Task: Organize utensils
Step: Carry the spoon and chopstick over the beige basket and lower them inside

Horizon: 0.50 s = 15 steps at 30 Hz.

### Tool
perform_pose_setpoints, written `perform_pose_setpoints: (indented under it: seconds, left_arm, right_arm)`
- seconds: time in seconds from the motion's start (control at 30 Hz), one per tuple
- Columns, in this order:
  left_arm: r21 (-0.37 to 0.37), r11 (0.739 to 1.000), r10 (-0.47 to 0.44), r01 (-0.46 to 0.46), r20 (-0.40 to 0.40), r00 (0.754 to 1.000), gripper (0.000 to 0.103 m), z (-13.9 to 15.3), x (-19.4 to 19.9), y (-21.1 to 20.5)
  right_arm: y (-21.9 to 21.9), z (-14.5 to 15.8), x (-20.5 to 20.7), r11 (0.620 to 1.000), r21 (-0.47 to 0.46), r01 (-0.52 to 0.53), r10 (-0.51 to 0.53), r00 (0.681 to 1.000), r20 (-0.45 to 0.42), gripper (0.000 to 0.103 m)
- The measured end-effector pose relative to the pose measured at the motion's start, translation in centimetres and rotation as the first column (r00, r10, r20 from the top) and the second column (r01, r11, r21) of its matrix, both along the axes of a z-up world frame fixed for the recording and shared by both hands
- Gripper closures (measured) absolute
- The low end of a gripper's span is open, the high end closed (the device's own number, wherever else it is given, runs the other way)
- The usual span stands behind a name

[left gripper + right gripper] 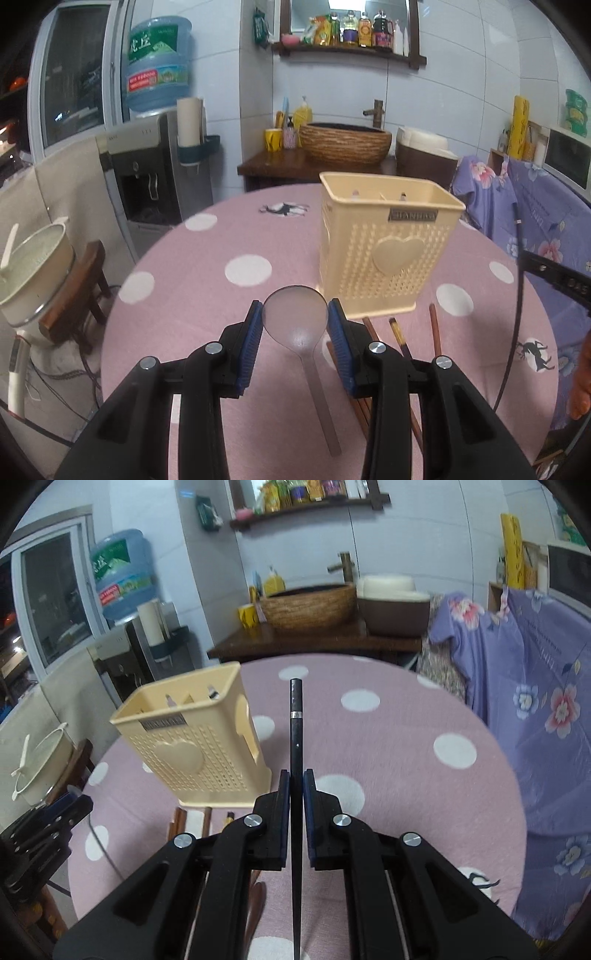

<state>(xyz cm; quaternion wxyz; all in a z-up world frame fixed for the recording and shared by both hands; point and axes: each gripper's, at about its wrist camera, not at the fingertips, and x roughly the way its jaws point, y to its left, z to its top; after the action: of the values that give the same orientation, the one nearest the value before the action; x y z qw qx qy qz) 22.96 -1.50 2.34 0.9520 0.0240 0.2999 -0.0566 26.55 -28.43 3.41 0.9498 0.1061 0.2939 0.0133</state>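
Note:
My left gripper point(294, 314) is shut on the bowl of a clear plastic spoon point(295, 317), held above the table with its handle trailing back toward the camera. The cream perforated utensil holder point(384, 254) with a heart on its front stands just beyond and to the right. My right gripper point(295, 781) is shut on a black chopstick point(296, 731) that points forward and up, with the utensil holder point(199, 749) to its left. Several brown chopsticks point(435, 328) lie on the tablecloth in front of the holder; the brown chopsticks point(207, 819) also show in the right wrist view.
A round table with a pink polka-dot cloth point(207, 295) carries everything. Behind it are a water dispenser point(147, 177), a wooden counter with a woven basin point(345, 142), and a purple floral cloth point(535, 686) draped at the right. A rice cooker point(33, 266) stands on a stool at left.

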Motion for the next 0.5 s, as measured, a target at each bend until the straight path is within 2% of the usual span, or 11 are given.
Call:
perform_pose_setpoints:
  seconds: [0.13,0.5]
  left_arm:
    - [0.001,1.0,0.002,-0.002,0.03,1.0,0.067,0.6,0.1,0.4]
    - [-0.018,1.0,-0.014,0.015,0.046,0.999,0.067,1.6,-0.1,1.3]
  right_arm:
    - [0.2,2.0,-1.4,1.0,-0.018,-0.015,0.016,0.999,0.044,0.095]
    - [-0.3,3.3,-2.5,0.999,-0.012,-0.031,0.032,0.998,0.06,0.095]
